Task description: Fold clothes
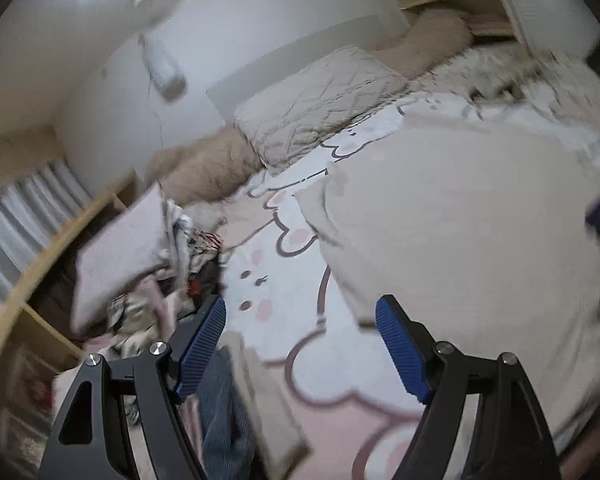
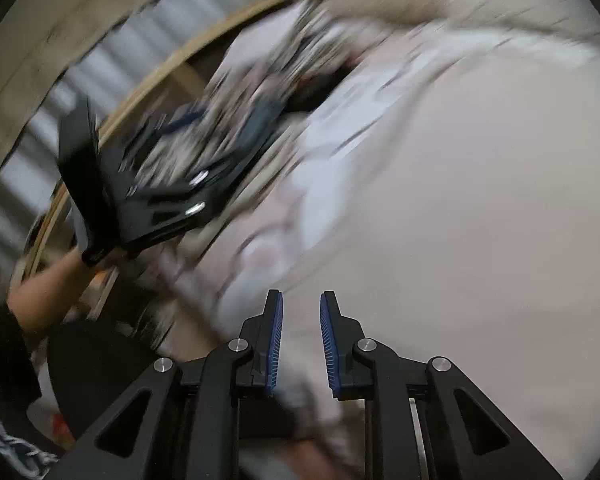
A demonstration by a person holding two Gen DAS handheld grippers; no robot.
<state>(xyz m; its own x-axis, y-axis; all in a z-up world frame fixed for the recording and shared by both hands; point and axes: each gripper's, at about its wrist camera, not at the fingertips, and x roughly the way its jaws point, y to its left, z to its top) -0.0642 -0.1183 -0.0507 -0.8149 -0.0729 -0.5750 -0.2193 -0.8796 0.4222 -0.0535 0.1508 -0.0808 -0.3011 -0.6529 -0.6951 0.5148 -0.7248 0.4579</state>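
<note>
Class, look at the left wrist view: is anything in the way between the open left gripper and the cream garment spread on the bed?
Nothing visible. The left gripper is open and empty above the patterned bedsheet, and the cream garment lies uncovered just beyond its right finger.

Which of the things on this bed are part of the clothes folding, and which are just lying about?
Part of the job:
- cream garment spread on the bed
- heap of mixed clothes at the bed's edge
- left gripper, jaws wide, holding nothing
- right gripper, jaws narrow

Just lying about:
- quilted pillow
- bunny-print sheet
- curtain
</note>
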